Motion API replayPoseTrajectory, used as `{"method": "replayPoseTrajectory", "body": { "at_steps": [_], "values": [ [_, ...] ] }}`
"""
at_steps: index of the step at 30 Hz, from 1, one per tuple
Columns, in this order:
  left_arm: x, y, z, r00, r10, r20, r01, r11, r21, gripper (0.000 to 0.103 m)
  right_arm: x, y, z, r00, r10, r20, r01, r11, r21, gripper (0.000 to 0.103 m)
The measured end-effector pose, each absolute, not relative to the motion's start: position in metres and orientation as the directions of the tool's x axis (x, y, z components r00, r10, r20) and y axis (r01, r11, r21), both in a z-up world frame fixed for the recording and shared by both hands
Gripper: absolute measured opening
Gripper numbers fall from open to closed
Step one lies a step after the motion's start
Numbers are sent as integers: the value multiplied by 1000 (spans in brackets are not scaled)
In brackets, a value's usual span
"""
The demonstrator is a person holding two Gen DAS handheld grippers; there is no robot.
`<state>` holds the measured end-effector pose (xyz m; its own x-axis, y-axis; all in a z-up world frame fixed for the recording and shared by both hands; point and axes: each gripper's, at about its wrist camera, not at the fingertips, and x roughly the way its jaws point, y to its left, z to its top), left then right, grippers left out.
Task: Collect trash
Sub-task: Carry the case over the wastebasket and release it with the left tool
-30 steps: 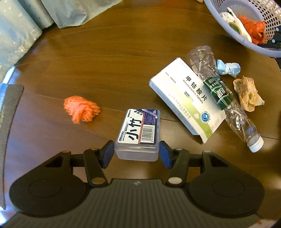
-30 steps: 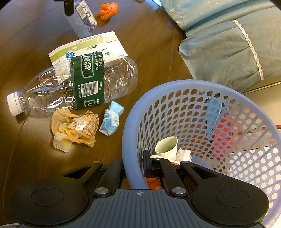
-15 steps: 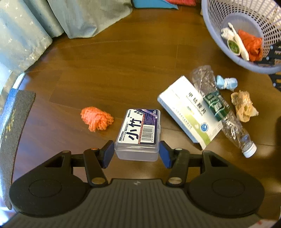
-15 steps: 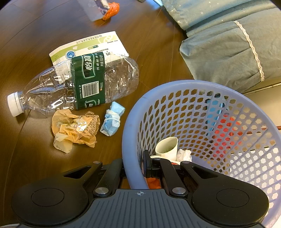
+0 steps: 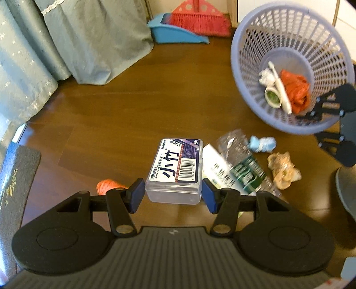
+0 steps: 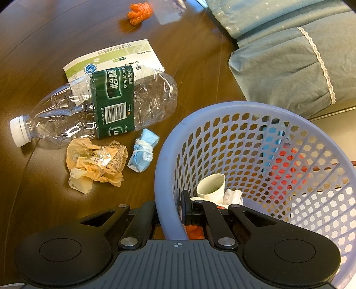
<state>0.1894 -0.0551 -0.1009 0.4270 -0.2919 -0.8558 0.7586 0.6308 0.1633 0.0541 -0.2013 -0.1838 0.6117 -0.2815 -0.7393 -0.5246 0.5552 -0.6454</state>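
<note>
My left gripper [image 5: 173, 195] is shut on a clear plastic box [image 5: 175, 170] with a blue label, held high above the wooden floor. My right gripper [image 6: 170, 213] is shut on the near rim of the lilac basket [image 6: 169, 153], which holds a paper cup [image 6: 211, 185], tissue and orange trash. In the left wrist view the basket [image 5: 242, 73] is tilted at upper right. On the floor lie a crushed bottle [image 6: 106, 109], a white medicine box [image 6: 115, 57], a tan wrapper [image 6: 95, 162], a rolled blue mask [image 6: 143, 150] and an orange scrap [image 6: 139, 10].
Grey-green curtains [image 5: 66, 40] hang at the left and back. A red broom [image 5: 198, 15] rests in a blue dustpan [image 5: 175, 33] against the far wall. A dark mat [image 5: 15, 177] lies at the left edge. A draped cushion [image 6: 289, 57] sits beside the basket.
My left gripper has risen with the plastic box, so the floor looks farther away and the basket, broom and dustpan have come into view. The right gripper and the basket have stayed put.
</note>
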Motion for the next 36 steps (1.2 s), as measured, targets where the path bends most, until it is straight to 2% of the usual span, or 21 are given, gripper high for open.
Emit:
{"method": "replayPoseTrajectory", "body": {
  "at_steps": [6,18,25,28,30,31,36],
  "values": [
    [189,-68,-88,412,-342,-845,767,631,119,51,53,-200,-184,613,-277,-740,-531,549,-645,1],
    [176,-109,-63,391,-429,-814,830,546,111,51,51,-200,-183,612,-273,-742,-537,546,-644,1],
    [170,-160,-49,353,-511,-783,890,441,114,51,51,-200,-182,613,-273,-742,-536,546,-644,1],
    [171,-193,-46,346,-560,-752,912,390,129,51,49,-199,-181,613,-272,-742,-535,547,-643,1],
    [175,-210,-47,315,-620,-718,927,362,93,53,50,-199,-181,613,-272,-742,-536,547,-643,1],
    [178,-217,-49,303,-628,-717,929,364,74,57,49,-199,-180,612,-271,-743,-537,547,-642,1],
    [188,-201,-54,347,-604,-718,892,450,52,57,47,-200,-178,614,-265,-743,-532,557,-638,1]
  ]
}}
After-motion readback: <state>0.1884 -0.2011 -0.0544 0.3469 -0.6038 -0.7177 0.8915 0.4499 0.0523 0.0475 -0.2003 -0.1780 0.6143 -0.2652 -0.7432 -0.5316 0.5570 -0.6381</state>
